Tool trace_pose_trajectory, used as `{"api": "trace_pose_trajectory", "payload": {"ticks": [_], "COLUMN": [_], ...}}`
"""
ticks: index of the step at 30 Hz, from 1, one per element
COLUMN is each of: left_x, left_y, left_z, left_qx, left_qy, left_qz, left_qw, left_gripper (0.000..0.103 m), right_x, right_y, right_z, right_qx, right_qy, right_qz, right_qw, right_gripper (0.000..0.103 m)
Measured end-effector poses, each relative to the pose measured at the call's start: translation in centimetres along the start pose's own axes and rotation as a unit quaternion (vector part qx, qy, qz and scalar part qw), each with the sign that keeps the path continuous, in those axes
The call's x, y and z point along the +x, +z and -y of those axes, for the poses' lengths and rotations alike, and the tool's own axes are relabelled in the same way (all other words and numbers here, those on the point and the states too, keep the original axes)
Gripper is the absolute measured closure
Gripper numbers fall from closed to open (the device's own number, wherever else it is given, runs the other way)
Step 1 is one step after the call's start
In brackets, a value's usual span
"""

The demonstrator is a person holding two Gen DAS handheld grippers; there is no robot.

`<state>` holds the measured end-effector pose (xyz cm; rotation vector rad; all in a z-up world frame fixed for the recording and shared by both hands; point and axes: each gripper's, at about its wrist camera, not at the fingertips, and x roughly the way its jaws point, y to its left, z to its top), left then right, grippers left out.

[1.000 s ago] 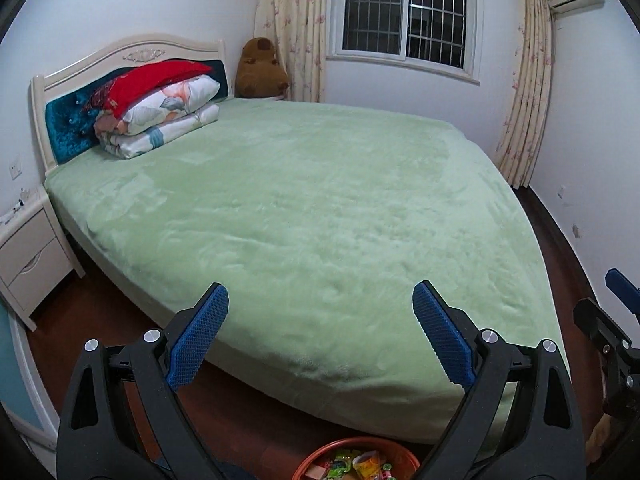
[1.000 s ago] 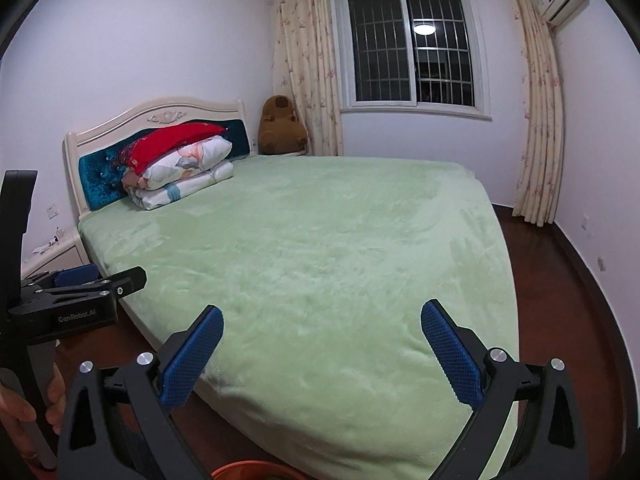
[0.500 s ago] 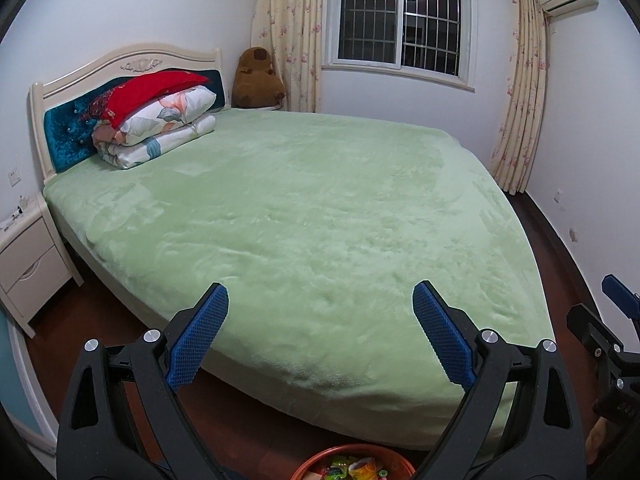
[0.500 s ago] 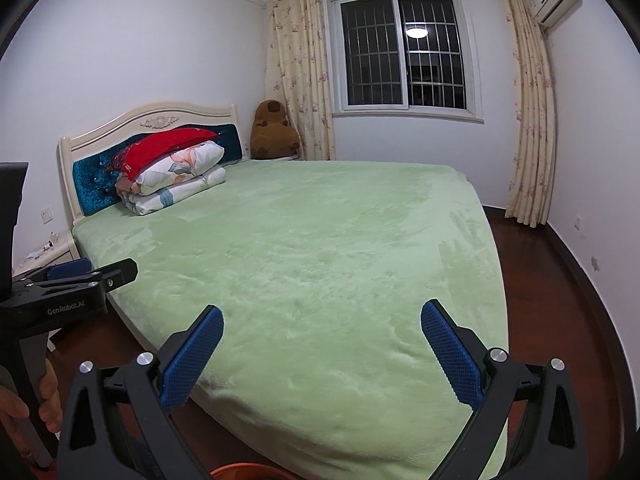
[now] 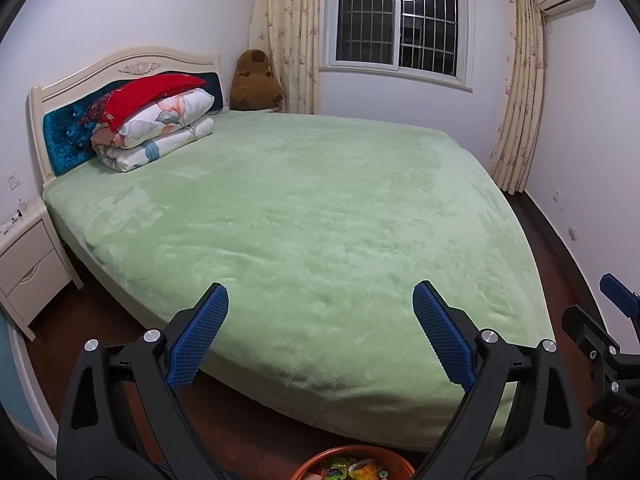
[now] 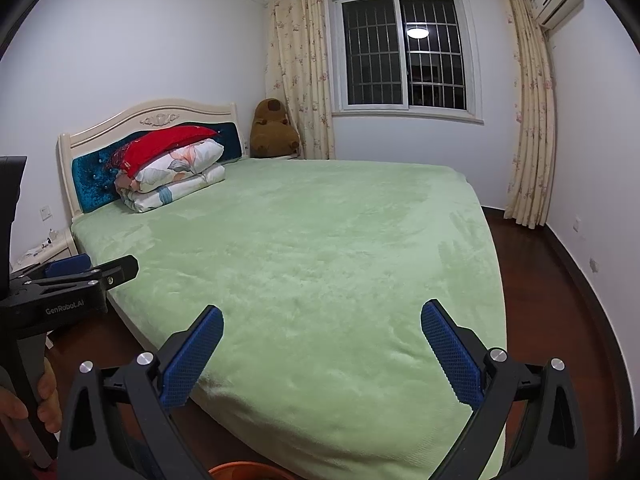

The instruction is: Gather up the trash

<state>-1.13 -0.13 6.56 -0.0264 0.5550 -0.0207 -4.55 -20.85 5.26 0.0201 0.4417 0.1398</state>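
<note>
The left gripper [image 5: 320,332] stood with its jaws spread wide and nothing between them, and the right gripper [image 6: 322,350] was just as wide and empty. Both were aimed over the green bed [image 5: 320,208]. An orange basket [image 5: 352,462] holding colourful trash [image 5: 350,470] sat on the floor below the left gripper, at the foot of the bed
</note>
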Motion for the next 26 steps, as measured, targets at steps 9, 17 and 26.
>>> {"api": "trace_pose_trajectory", "payload": {"ticks": [9,17,26], "left_x": [-0.03,0.19,0.13], "left_y": [-0.11,-0.15,-0.15], "left_z": [0.13,0.25,0.41], "left_qx": [0.005,0.01,0.008], "left_qy": [-0.002,-0.003,0.0], "left_qz": [-0.002,-0.004,-0.001], "left_qw": [1.0,0.9999,1.0], "left_gripper": [0.012,0.012,0.012], "right_x": [-0.04,0.14,0.12], "right_y": [0.01,-0.09,-0.19], "right_z": [0.05,0.21,0.22], "right_qx": [0.001,0.0,0.0], "right_qy": [-0.001,-0.002,-0.004], "right_qz": [-0.002,-0.004,-0.005], "right_qw": [1.0,1.0,1.0], "right_gripper": [0.006,0.006,0.006]}}
